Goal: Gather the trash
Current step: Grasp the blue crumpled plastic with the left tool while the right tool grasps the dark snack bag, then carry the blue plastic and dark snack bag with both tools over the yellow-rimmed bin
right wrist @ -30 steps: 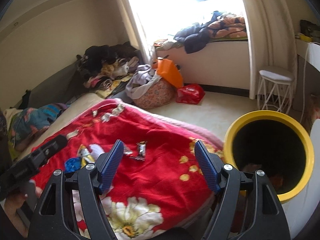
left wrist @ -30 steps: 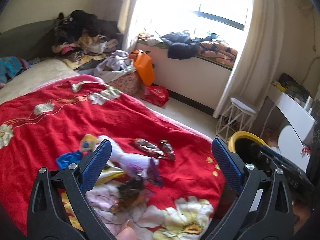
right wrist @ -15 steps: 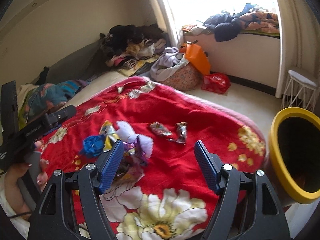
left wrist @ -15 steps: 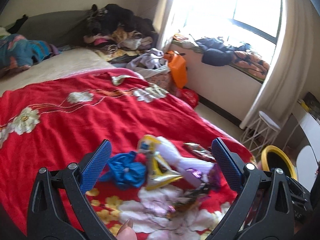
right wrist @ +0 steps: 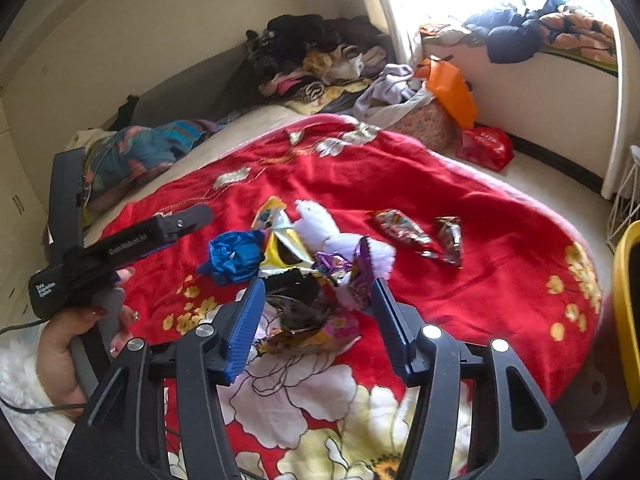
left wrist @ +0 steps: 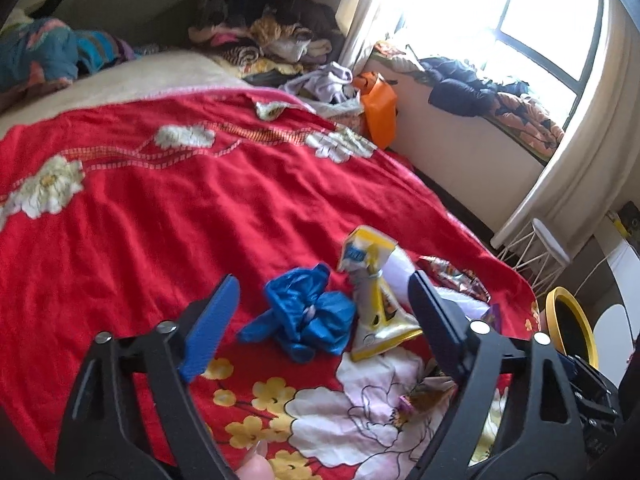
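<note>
Both grippers have swung from the yellow bin [left wrist: 570,322] toward the litter, jaws just closing yet still apart, gripping nothing. Left gripper [left wrist: 324,316]: frames the blue crumpled bag [left wrist: 304,312] and yellow pouch [left wrist: 374,304] on the red blanket [left wrist: 180,208]; right gripper [right wrist: 318,322]: over the dark wrappers [right wrist: 304,312]. Beyond: two foil wrappers [right wrist: 420,234], clothes pile [right wrist: 316,56], window.
</note>
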Demonstrator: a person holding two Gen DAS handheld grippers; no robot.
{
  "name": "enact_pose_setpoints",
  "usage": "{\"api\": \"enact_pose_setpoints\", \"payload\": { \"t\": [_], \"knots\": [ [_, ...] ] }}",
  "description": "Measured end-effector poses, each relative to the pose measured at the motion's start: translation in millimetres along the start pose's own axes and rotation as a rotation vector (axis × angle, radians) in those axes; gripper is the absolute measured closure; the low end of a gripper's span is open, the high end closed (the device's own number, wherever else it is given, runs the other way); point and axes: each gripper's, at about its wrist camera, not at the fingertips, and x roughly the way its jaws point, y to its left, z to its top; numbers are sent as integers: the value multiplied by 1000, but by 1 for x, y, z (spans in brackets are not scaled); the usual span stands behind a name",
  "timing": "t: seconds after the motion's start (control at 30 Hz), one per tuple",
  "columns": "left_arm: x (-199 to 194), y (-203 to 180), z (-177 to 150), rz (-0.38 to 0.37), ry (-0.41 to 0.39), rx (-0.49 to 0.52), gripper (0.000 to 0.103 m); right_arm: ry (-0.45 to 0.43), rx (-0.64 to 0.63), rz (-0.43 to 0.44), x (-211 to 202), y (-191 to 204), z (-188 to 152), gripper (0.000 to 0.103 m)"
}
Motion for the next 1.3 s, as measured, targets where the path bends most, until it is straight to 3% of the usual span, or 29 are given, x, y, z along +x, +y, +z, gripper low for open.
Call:
{"api": "enact_pose_setpoints", "payload": {
  "t": [0.4,0.57,0.63,0.77,1.0,1.1,1.23,1.3],
  "knots": [
    [25,19,-13,-16,88,-67,48,67,-36,23,36,14,0,56],
    [31,25,-17,-26,115,-104,55,73,-44,29,40,16,-2,72],
    [34,27,-19,-33,125,-116,58,69,-53,31,39,17,-3,90],
    [37,28,-21,-42,141,-118,75,51,-56,41,34,18,-5,102],
    [32,24,-18,-55,131,-98,96,35,-71,60,28,25,-6,102],
    [24,22,-12,-53,101,-84,99,57,-70,54,33,24,-6,100],
    [8,20,2,-67,49,-84,100,108,-87,29,49,24,-9,76],
    [1,19,9,-77,28,-87,100,125,-103,11,57,26,-11,75]
  ]
}}
